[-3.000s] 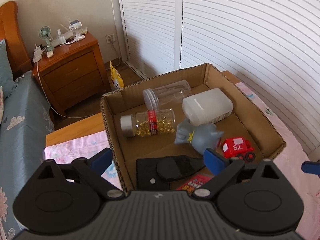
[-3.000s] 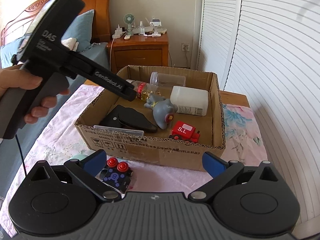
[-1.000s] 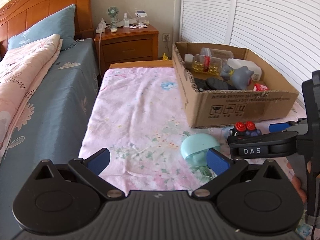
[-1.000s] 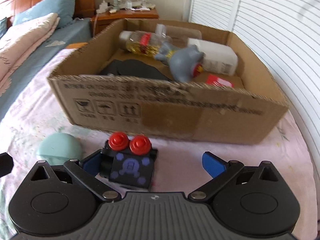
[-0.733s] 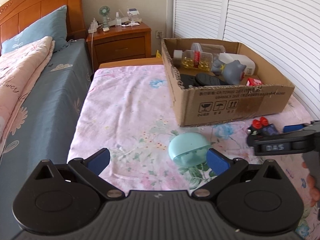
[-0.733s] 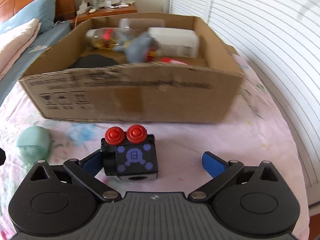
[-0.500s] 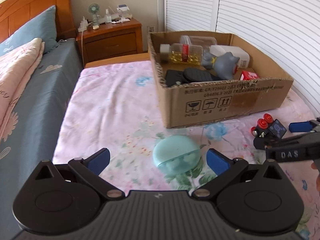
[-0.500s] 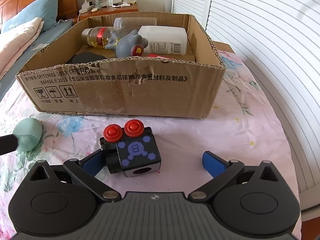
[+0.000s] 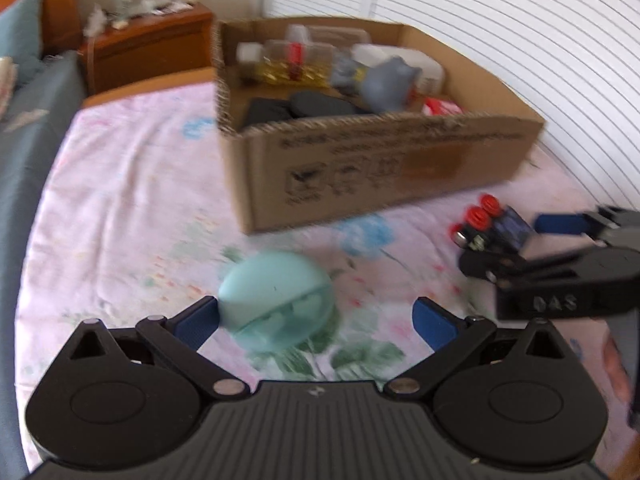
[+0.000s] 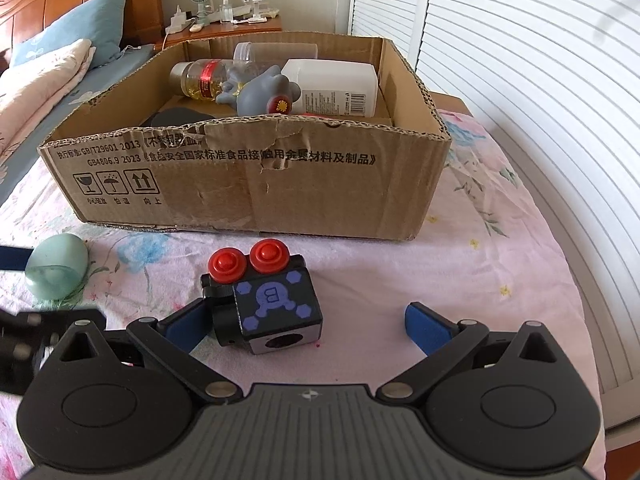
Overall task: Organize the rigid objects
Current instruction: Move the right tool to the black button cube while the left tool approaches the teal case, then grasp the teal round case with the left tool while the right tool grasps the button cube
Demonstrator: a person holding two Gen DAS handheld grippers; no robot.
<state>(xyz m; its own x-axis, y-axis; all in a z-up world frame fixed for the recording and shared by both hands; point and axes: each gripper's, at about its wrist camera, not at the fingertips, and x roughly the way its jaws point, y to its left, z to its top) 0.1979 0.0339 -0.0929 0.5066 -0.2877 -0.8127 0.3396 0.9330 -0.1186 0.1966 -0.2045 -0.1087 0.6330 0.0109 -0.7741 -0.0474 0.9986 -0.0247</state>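
Observation:
A mint-green rounded case (image 9: 276, 300) lies on the floral sheet, between the open fingers of my left gripper (image 9: 316, 320), close to the left finger. It also shows in the right wrist view (image 10: 58, 266). A black cube toy with two red knobs (image 10: 266, 300) lies between the open fingers of my right gripper (image 10: 310, 326), against the left finger; it shows in the left wrist view (image 9: 486, 226) too. The cardboard box (image 10: 256, 184) behind holds a pill bottle (image 10: 198, 78), a grey figure (image 10: 260, 94), a white bottle (image 10: 336, 88) and dark items.
A wooden nightstand (image 10: 224, 26) with a small fan stands behind the box. A bed with a blue pillow (image 10: 76, 26) lies to the left. White slatted doors (image 10: 520, 60) run along the right. The sheet's right edge drops off near the doors.
My left gripper has moved forward and down so the mint case now sits between its fingers. My right gripper has closed in slightly on the cube toy.

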